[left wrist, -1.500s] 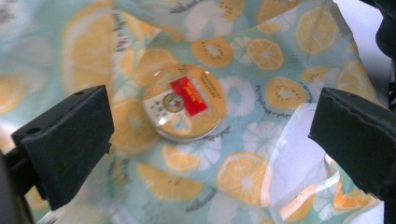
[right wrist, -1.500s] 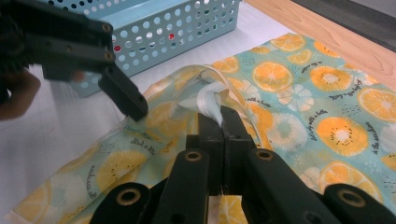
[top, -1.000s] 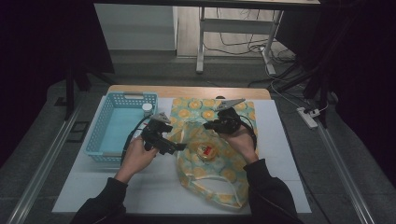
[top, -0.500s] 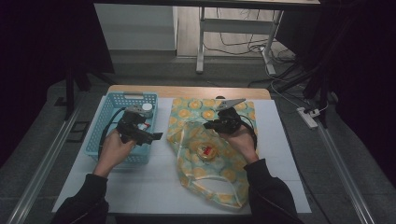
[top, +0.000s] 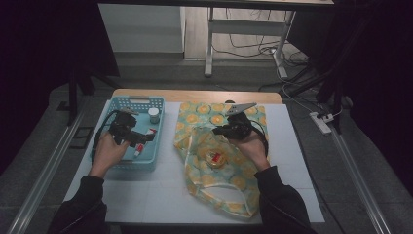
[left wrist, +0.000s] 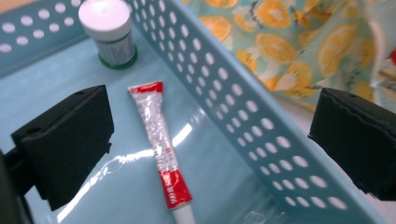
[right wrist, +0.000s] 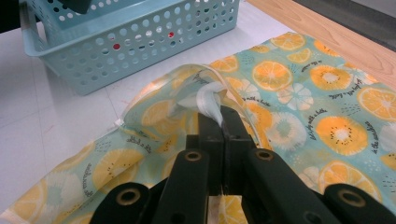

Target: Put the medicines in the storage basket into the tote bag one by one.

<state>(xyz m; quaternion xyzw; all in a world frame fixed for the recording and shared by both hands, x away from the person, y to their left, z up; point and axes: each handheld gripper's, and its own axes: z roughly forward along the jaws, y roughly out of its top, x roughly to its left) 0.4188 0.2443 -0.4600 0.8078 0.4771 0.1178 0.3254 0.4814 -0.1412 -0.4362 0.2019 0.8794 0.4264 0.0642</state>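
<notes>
My right hand-held gripper (right wrist: pixel 219 122) pinches the bag (top: pixel 214 146) rim open; my left hand-held gripper (left wrist: pixel 210 140), jaws wide, hangs over the tube (left wrist: pixel 161 144) in the basket (left wrist: pixel 261 140). Next, I lower and close.

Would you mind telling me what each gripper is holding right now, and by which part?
The right gripper is shut on the orange-print bag, pinching its rim beside the opening. The left gripper holds nothing; its jaws stand open above the tube in the blue basket.

Brightly lit table (top: pixel 146 195) amid dark surroundings; white glare streaks the basket (left wrist: pixel 140 158) floor; near jaws slightly blurred.
</notes>
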